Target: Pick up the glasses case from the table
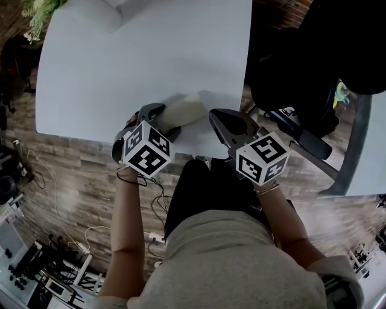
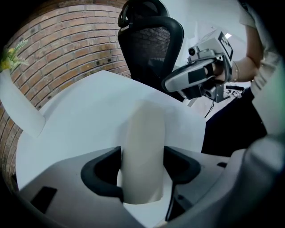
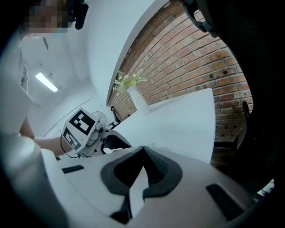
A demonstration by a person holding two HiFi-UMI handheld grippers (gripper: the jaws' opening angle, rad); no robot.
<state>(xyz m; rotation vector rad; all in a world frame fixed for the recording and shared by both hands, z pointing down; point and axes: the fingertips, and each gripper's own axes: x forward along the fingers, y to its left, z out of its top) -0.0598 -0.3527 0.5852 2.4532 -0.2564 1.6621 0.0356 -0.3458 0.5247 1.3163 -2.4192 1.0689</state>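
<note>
Worktop (image 1: 120, 66), white and bare over most of its surface, fills the upper head view. A green plant (image 1: 37, 13) sits at its 11 o'clock corner. A black office chair (image 1: 301, 72) stands off the 2 o'clock side. Plank floor (image 1: 78, 181) with loose cables (image 1: 154, 236) lies below. The glasses case (image 1: 186, 111), cream and closed, lies at the 6 o'clock edge of the worktop. The left gripper (image 1: 169, 119) comes onto it from 7 o'clock. The right gripper (image 1: 222, 118) is just beside the case at its 3 o'clock end, apart from it.

In the left gripper view, the left gripper (image 2: 142, 165) has its jaws closed on the glasses case (image 2: 143, 133), one dark pad pressing each long side. Whether the case is clear of the worktop (image 2: 80, 120) cannot be told, nor what is inside it. The chair (image 2: 151, 44) stands at 12 o'clock before a brick wall (image 2: 67, 53). The right gripper (image 2: 180, 82) hangs at 2 o'clock. Nothing stands between the jaws and the case.

In the right gripper view, the right gripper (image 3: 143, 156) has its jaws fully together with nothing in them. The left gripper (image 3: 115, 142) is at 9 o'clock. A white vase (image 3: 139, 101) holding the plant (image 3: 127, 80) stands at 12 o'clock on the worktop (image 3: 182, 120), with the brick wall (image 3: 191, 62) behind.
</note>
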